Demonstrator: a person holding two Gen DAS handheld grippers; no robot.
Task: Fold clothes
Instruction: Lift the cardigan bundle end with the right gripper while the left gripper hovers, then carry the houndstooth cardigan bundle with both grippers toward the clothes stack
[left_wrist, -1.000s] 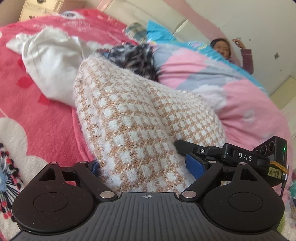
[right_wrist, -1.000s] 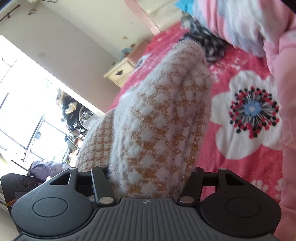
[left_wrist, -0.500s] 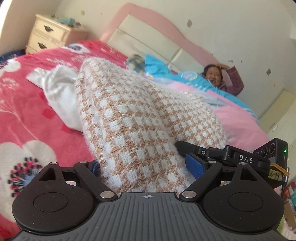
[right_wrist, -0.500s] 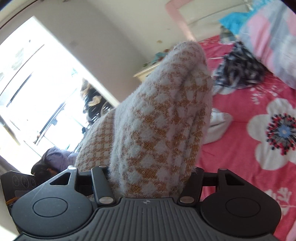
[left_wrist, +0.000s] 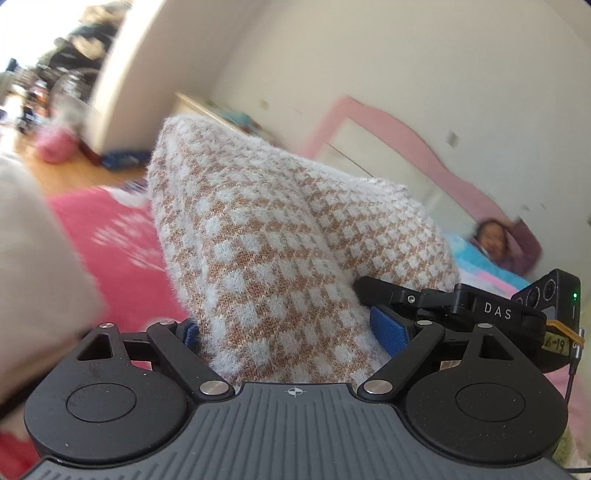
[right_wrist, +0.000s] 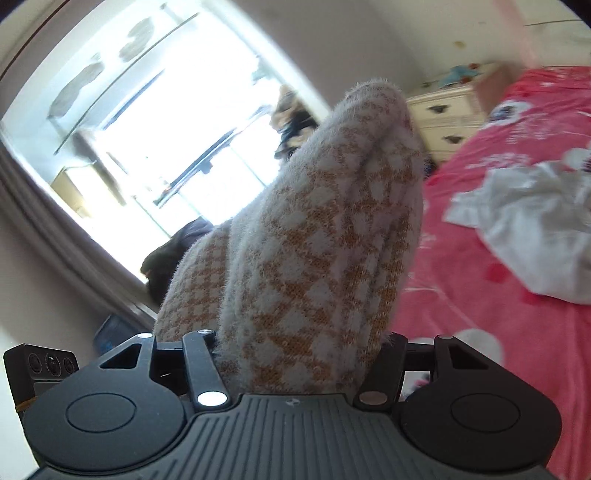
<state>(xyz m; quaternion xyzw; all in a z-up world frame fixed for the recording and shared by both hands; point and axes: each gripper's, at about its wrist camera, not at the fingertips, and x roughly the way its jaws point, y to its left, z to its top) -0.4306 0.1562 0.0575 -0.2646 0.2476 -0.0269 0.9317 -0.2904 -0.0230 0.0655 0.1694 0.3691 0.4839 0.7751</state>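
A fluffy knit sweater (left_wrist: 280, 251) in a white and tan check pattern is bunched thick between the blue pads (left_wrist: 388, 328) of my left gripper (left_wrist: 288, 328), which is shut on it. The same sweater (right_wrist: 325, 236) rises as a folded hump out of my right gripper (right_wrist: 299, 343), also shut on it, and hides its fingertips. In the left wrist view, the right gripper's black finger (left_wrist: 406, 295) reaches into the sweater from the right, close beside my left one. The sweater hangs lifted above the red flowered bedspread (right_wrist: 480, 295).
A crumpled white garment (right_wrist: 535, 229) lies on the bedspread. A cream nightstand (right_wrist: 447, 114) stands by the pink headboard (left_wrist: 388, 140). A person (left_wrist: 495, 240) lies under covers at the far side of the bed. A bright window (right_wrist: 166, 129) is at left. Something pale and blurred (left_wrist: 37, 266) fills the left edge.
Both grippers have risen and swung with the sweater held in them. The views turned from the bed and pillows toward the wall, nightstand and window. Neither grip changed.
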